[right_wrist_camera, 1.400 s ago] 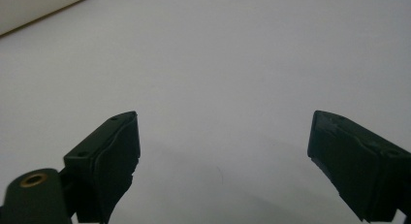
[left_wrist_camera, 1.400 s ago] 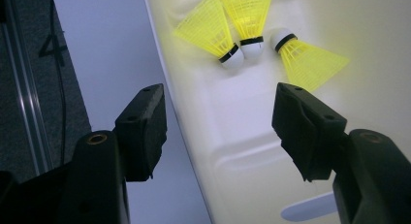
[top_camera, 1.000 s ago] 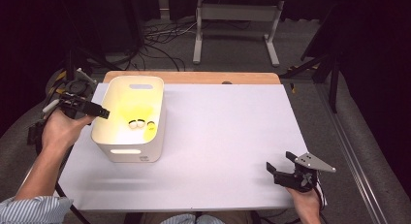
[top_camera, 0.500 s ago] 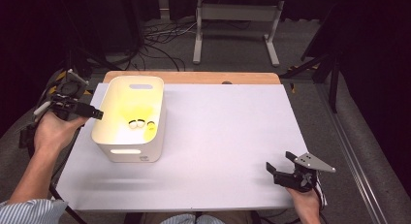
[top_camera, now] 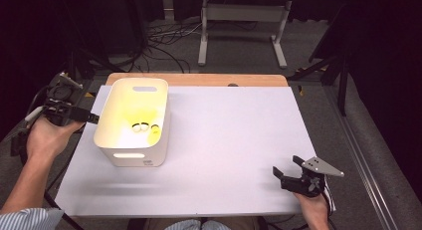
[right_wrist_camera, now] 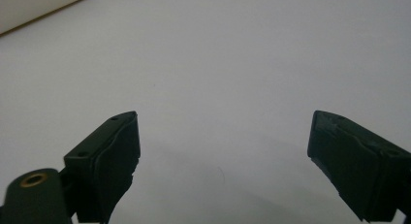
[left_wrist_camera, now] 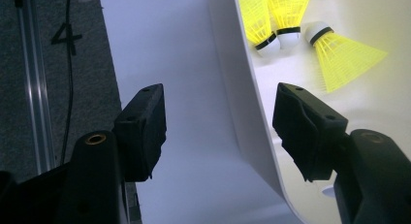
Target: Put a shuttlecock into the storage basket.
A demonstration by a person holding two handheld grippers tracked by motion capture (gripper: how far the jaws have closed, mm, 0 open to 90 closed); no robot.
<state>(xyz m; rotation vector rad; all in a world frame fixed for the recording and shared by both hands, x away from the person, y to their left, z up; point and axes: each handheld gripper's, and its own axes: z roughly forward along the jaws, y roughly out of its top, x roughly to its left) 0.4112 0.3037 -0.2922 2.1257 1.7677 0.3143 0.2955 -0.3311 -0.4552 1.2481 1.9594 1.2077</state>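
Three yellow shuttlecocks lie in the white bin at the table's left; your left gripper straddles its near wall with jaws wide, pads clear, likely to grasp it. Your right gripper waits spread and empty, well apart. Feather tips are cut off.

The white bin is sitting upright just beside the left gripper, its wall passing between the open jaws. Three yellow shuttlecocks are lying inside, beyond the jaw tips.
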